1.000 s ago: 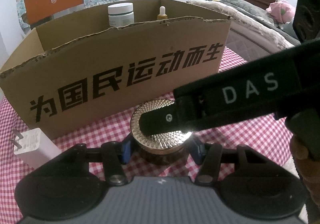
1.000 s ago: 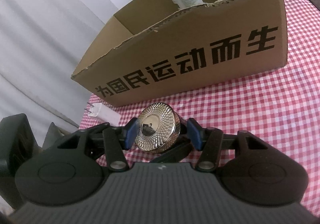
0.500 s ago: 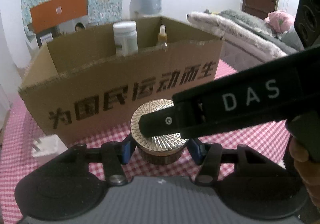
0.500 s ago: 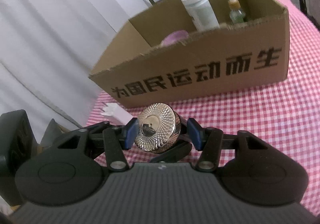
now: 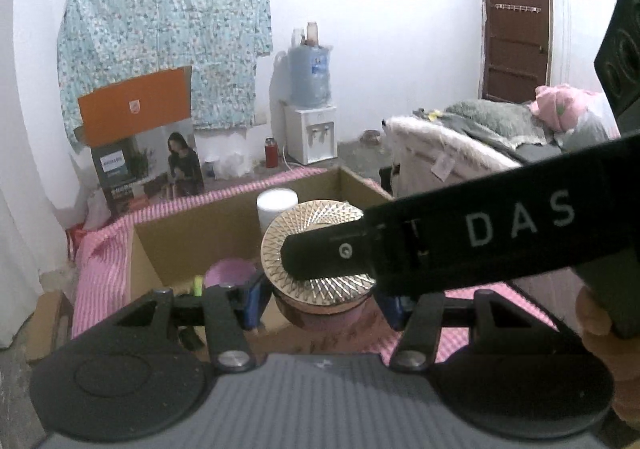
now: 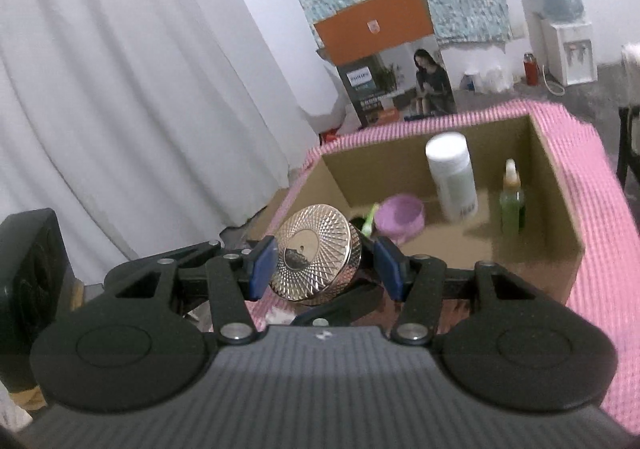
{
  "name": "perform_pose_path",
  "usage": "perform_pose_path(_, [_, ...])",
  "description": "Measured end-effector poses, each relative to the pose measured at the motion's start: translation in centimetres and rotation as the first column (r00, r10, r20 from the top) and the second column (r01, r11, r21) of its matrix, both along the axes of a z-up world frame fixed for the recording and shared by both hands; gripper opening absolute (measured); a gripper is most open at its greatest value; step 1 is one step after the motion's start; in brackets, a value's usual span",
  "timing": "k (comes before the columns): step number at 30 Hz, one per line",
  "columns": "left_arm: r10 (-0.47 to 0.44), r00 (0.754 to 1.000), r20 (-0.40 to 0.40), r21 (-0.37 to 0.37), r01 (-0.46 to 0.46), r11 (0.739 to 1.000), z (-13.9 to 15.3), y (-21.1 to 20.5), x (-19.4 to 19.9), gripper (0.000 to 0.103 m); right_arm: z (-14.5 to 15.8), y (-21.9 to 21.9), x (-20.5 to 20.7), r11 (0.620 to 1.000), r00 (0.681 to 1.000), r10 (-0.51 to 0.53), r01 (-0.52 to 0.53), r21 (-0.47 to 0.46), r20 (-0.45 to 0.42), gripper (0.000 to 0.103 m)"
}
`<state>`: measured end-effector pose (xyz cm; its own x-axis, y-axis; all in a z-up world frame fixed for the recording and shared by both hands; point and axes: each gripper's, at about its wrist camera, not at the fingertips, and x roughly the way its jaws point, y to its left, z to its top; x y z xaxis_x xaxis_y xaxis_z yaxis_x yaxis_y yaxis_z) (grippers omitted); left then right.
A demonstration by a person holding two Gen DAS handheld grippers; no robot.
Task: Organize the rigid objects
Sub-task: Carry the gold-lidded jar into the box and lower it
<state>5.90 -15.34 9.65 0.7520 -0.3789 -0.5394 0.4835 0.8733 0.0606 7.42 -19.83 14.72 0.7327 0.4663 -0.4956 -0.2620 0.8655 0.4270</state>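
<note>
A dark jar with a faceted gold lid (image 5: pixel 316 233) hangs in the air just over the near wall of the cardboard box (image 5: pixel 192 229). My left gripper (image 5: pixel 322 303) is shut on the jar's body below the lid. My right gripper (image 6: pixel 326 267) is shut on the jar (image 6: pixel 316 253) at the lid's rim, which tilts toward the camera. One of its black fingers (image 5: pixel 440 245) lies across the lid in the left wrist view. A hand (image 5: pixel 600 333) shows at the right edge.
The open box (image 6: pixel 560 209) holds a white bottle (image 6: pixel 450 177), a green dropper bottle (image 6: pixel 512 201) and a purple bowl (image 6: pixel 400 217). It stands on a pink checked cloth (image 6: pixel 600 233). A white curtain (image 6: pixel 140 89) hangs left, and a bed (image 5: pixel 480 137) is at the right.
Both grippers have risen together with the jar, from the tabletop in front of the box to above its near wall. The box's inside has come into view.
</note>
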Motion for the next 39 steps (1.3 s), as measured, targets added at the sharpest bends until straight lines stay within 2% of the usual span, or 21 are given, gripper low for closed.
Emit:
perform_pose_path(6, [0.006, 0.998, -0.069, -0.01, -0.006, 1.0, 0.3, -1.1, 4.3, 0.057, 1.6, -1.0, 3.9, 1.0, 0.999, 0.007, -0.008, -0.022, -0.047, 0.053])
perform_pose_path(11, [0.017, 0.984, -0.178, -0.006, -0.018, 1.0, -1.4, -1.6, 8.3, 0.057, 0.3, -2.0, 8.4, 1.0, 0.988, 0.012, -0.014, -0.014, -0.156, 0.053])
perform_pose_path(17, [0.032, 0.944, -0.329, 0.002, -0.033, 0.999, -4.6, -2.1, 12.3, 0.057, -3.1, -2.7, 13.0, 1.0, 0.947, 0.022, -0.028, -0.014, -0.321, 0.053])
perform_pose_path(21, [0.049, 0.91, -0.413, 0.002, -0.053, 0.999, -6.3, -2.2, 14.6, 0.057, -4.9, -2.7, 15.4, 0.998, 0.92, 0.027, -0.046, -0.039, -0.391, 0.053])
perform_pose_path(29, [0.085, 0.849, -0.521, 0.007, -0.095, 0.995, -8.7, -2.5, 17.6, 0.057, -7.7, -2.3, 18.4, 0.993, 0.884, 0.028, -0.077, -0.087, -0.467, 0.054])
perform_pose_path(39, [0.106, 0.801, -0.589, 0.002, -0.13, 0.992, -9.6, -2.7, 19.1, 0.057, -10.3, -2.5, 20.5, 0.992, 0.849, 0.02, -0.083, -0.096, -0.528, 0.054])
